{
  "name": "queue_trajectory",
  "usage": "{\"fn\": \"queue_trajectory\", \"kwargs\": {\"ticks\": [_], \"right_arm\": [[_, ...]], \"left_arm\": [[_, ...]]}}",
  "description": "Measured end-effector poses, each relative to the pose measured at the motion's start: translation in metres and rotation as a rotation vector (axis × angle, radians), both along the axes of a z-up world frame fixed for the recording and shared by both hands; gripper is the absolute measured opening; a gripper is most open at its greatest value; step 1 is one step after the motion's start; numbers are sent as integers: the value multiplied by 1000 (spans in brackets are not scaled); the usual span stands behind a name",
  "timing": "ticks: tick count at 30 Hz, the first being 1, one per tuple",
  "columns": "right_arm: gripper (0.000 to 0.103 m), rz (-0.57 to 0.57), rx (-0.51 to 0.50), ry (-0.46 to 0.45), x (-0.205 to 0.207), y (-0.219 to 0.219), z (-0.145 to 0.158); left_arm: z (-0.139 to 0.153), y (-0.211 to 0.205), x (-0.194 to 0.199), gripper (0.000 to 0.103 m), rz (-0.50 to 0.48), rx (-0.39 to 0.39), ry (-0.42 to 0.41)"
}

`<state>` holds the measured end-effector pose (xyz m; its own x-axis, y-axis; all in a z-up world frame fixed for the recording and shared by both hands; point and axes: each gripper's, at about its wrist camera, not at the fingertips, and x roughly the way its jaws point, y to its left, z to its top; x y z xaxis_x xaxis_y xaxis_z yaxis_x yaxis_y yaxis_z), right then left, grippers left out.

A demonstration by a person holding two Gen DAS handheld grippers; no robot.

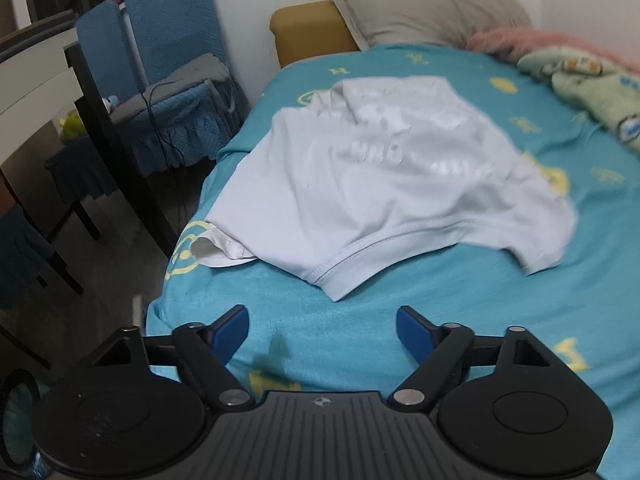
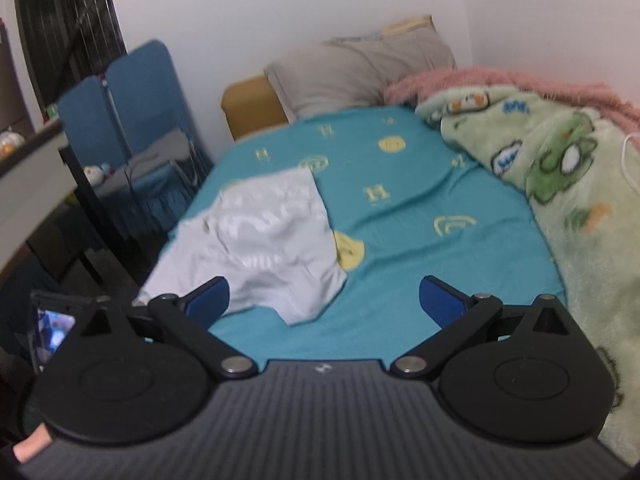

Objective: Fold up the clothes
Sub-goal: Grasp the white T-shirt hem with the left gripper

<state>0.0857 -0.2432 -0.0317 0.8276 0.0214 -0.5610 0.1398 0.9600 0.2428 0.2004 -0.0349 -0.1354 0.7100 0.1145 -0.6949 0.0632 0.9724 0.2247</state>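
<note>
A white T-shirt [image 1: 384, 176] lies crumpled on the turquoise bed sheet [image 1: 360, 320], near the bed's left edge, one sleeve hanging toward that edge. My left gripper [image 1: 322, 320] is open and empty, hovering over the sheet just short of the shirt's nearest hem. In the right wrist view the same shirt [image 2: 264, 240] lies left of centre. My right gripper [image 2: 324, 296] is open and empty above the sheet [image 2: 420, 240], its left finger over the shirt's near edge.
A green patterned blanket [image 2: 560, 184] and a pink fluffy blanket [image 2: 500, 84] are piled along the bed's right side. A grey pillow [image 1: 432, 8] lies at the head. Blue covered chairs [image 1: 168, 60] and a dark table leg [image 1: 116, 140] stand left of the bed.
</note>
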Motion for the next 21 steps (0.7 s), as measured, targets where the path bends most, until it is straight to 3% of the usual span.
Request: {"fn": "queue_trajectory", "kwargs": {"ticks": [4,8,10,12,17,21], "right_arm": [[103,36,-2,16,18,3,-25],[103,54,-50,10,31,8,-44],[103,54,-46,21,37,7,-53],[103,51,-22,24,40,7,-58],[103,39,-4,2,34,9,-53],[103,27,6,-16,27,10,-45]], "left_arm": [[-17,-4,6,56,-6,51,-58],[-10,3,8,41,50,19,-146],[-2,6,7,19,63,-4,-181],[8,6,2,5,62,-20,-221],[39,2,-21,0,8,-49,-347],[50,-2,-33,2,-62,-60,-338]]}}
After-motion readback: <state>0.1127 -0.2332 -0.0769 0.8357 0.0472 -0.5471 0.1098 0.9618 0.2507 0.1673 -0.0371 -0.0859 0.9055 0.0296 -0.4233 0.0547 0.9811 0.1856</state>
